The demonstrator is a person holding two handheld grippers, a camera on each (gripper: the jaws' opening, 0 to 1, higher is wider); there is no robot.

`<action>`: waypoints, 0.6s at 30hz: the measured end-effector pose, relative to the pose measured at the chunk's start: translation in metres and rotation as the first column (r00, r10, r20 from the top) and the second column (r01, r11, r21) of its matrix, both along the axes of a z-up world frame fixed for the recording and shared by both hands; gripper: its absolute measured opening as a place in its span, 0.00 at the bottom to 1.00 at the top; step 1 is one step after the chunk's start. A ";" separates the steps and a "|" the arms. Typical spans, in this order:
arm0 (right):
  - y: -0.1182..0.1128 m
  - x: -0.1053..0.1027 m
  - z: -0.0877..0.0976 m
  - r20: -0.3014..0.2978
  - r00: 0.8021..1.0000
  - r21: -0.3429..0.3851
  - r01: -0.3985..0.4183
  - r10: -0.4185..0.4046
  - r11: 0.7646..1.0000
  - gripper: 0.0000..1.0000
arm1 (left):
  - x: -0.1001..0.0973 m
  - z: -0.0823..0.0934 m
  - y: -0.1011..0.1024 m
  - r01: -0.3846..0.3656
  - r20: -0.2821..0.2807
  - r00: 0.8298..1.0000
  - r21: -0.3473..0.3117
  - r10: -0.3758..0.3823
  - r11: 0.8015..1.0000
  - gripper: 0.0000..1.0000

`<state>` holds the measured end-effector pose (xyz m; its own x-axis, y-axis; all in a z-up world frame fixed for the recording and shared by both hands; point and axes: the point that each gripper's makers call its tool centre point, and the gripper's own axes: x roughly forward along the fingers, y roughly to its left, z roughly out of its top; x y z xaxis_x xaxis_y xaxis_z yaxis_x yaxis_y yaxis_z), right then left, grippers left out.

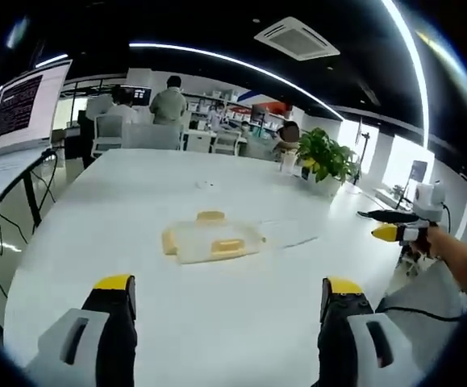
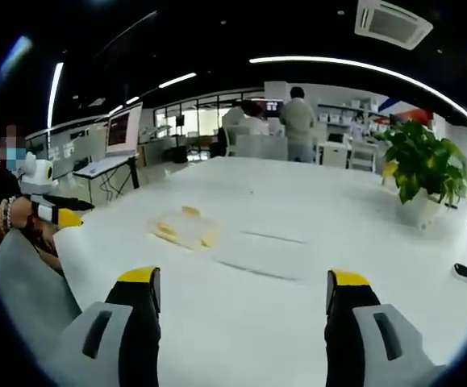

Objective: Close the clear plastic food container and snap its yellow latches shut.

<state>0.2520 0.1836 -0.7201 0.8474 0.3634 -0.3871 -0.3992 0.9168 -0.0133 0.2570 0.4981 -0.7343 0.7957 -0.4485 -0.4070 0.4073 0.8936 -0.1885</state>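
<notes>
The left hand-held gripper and right hand-held gripper are both spread wide, holding nothing. One clear container with three visible yellow latches lies mid-surface, its clear lid lying flat at its 3 o'clock. One potted plant stands behind.

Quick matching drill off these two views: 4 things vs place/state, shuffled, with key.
Things:
1. food container
2. potted plant
3. laptop
4. left gripper

Place or state:
A. on a side stand off the table's edge, screen lit
B. open, holding nothing, short of the container
C. mid-table, yellow latches showing, untouched
D. green leaves, white pot, near the table's far edge

Pairs: 1-C, 2-D, 3-A, 4-B
</notes>
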 end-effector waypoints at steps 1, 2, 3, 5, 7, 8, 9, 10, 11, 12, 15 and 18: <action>0.001 0.004 0.002 0.007 1.000 -0.008 -0.011 0.011 1.000 0.83 | 0.008 0.003 0.003 0.007 0.021 1.000 0.011 -0.007 1.000 0.93; 0.004 0.011 0.005 0.012 0.999 -0.014 -0.030 0.030 0.999 0.83 | 0.014 0.005 0.005 0.013 0.037 0.999 0.024 -0.014 1.000 0.94; 0.008 0.015 0.007 0.010 0.999 -0.016 -0.051 0.052 0.999 0.83 | 0.020 0.006 0.007 0.022 0.041 0.999 0.041 -0.023 0.999 0.94; 0.016 0.023 0.008 -0.007 0.994 -0.026 -0.112 0.112 0.993 0.81 | 0.034 0.003 0.009 0.055 0.017 0.998 0.092 -0.057 0.994 0.94; 0.020 0.039 0.013 0.016 0.989 -0.068 -0.145 0.146 0.987 0.81 | 0.050 0.003 0.010 0.093 0.019 0.995 0.126 -0.096 0.988 0.95; 0.025 0.048 0.015 0.018 0.983 -0.089 -0.181 0.183 0.979 0.80 | 0.061 0.005 0.011 0.102 0.031 0.994 0.137 -0.107 0.985 0.96; 0.028 0.054 0.014 0.008 0.981 -0.093 -0.192 0.193 0.977 0.79 | 0.069 0.006 0.012 0.109 0.041 0.992 0.144 -0.116 0.984 0.95; 0.032 0.063 0.013 -0.012 0.976 -0.105 -0.218 0.218 0.970 0.77 | 0.078 0.005 0.012 0.127 0.024 0.991 0.159 -0.133 0.979 0.96; 0.037 0.069 0.013 -0.021 0.970 -0.111 -0.241 0.241 0.964 0.77 | 0.083 0.003 0.012 0.157 0.010 0.987 0.179 -0.161 0.971 0.96; 0.046 0.077 0.014 -0.023 0.959 -0.119 -0.284 0.283 0.952 0.76 | 0.090 0.003 0.012 0.166 0.010 0.985 0.186 -0.170 0.969 0.96; 0.067 0.094 0.010 -0.057 0.917 -0.176 -0.398 0.394 0.900 0.77 | 0.110 -0.008 0.009 0.293 -0.052 0.956 0.278 -0.290 0.915 0.92; 0.089 0.106 0.005 -0.092 0.856 -0.224 -0.516 0.509 0.827 0.72 | 0.126 -0.018 0.010 0.378 -0.107 0.925 0.372 -0.366 0.848 0.87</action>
<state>0.3583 0.2724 -0.7155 0.5527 0.6387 -0.5353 -0.8139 0.5519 -0.1819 0.3835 0.5079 -0.7525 0.5849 -0.5145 -0.6271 0.7230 0.6811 0.1156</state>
